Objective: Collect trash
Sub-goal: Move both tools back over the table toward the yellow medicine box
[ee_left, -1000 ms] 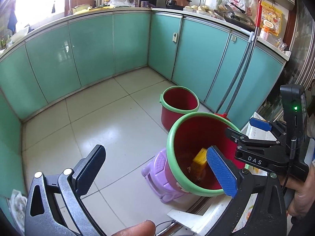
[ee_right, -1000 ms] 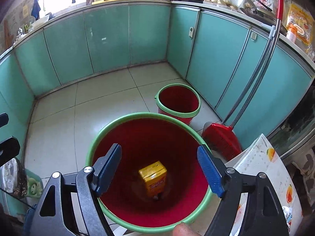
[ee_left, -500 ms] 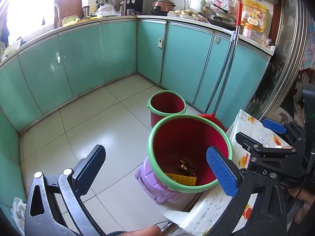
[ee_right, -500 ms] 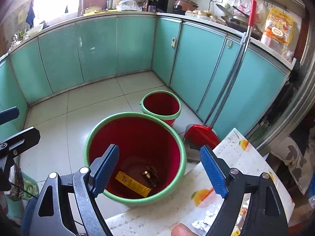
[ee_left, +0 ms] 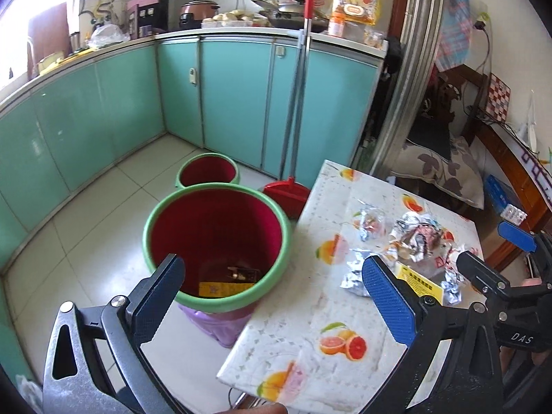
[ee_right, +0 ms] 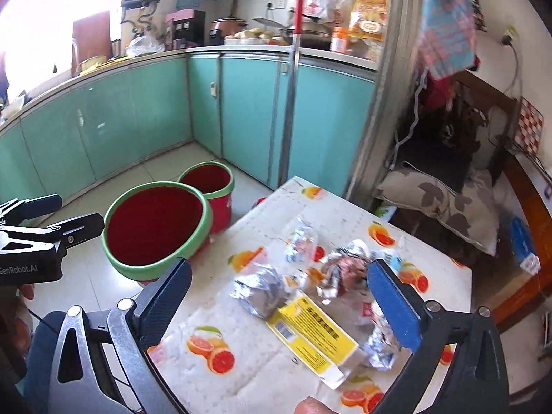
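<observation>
A red bucket with a green rim (ee_left: pixel 214 241) (ee_right: pixel 155 227) stands on a purple stool beside the table; a yellow box and small scraps lie at its bottom. On the fruit-print table (ee_right: pixel 241 362) (ee_left: pixel 310 327) lie a yellow box (ee_right: pixel 314 334), crumpled foil wrappers (ee_right: pixel 258 289) (ee_left: pixel 410 238) and a clear wrapper (ee_right: pixel 300 241). My right gripper (ee_right: pixel 279 300) is open and empty, above the yellow box and foil. My left gripper (ee_left: pixel 272 296) is open and empty, over the gap between bucket and table.
A smaller red bucket (ee_left: pixel 207 172) stands behind the first on the tiled floor. A red dustpan and broom (ee_left: pixel 289 193) lean on the teal cabinets (ee_left: pixel 103 110). A cushioned wooden bench (ee_right: pixel 448 203) stands past the table, at the right.
Both grippers have swung right, from over the bucket to the table. The yellow box that stood in the bucket now lies flat at its bottom. Both grippers stay open.
</observation>
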`<state>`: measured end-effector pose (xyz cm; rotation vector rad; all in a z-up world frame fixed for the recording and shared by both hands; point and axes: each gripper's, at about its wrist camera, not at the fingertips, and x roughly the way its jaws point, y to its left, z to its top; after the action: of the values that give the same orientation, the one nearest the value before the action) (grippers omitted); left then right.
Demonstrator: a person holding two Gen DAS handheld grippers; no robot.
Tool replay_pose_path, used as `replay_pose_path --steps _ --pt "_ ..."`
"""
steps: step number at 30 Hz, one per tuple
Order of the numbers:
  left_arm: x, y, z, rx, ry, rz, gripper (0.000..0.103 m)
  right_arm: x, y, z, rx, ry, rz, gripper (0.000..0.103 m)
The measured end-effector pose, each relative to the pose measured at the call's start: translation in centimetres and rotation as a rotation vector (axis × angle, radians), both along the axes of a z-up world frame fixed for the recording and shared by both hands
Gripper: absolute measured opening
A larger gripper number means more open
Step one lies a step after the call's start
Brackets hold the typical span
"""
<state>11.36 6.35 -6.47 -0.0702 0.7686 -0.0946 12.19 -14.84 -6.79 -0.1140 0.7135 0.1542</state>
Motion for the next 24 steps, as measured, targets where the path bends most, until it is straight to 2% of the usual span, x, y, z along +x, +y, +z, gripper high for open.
replay_pose_path --steps 3,8,15,22,24 --pt "0.0 -3.4 -0.5 -0.005 0.024 -0.078 0.103 -1.8 -4.7 -0.2 0.016 0.009 -0.082 0.102" --pt "0.3 -9.6 -2.6 -0.013 0.117 -0.217 0.103 -4.5 -11.0 -0.6 0.003 0.012 -0.184 0.102" --pt "0.8 -17.6 -6.0 0.061 0.194 -0.490 0.103 -6.9 -17.5 -1.4 0.012 0.036 -0.279 0.102" --pt "1.5 -22.3 -8.1 0.319 0.171 -0.826 0.103 -7.9 -21.2 -2.6 0.029 0.057 -0.351 0.102" --pt "2.0 -23.0 -8.3 0.364 0.173 -0.906 0.103 -7.8 -21.7 -3.2 0.034 0.067 -0.369 0.102"
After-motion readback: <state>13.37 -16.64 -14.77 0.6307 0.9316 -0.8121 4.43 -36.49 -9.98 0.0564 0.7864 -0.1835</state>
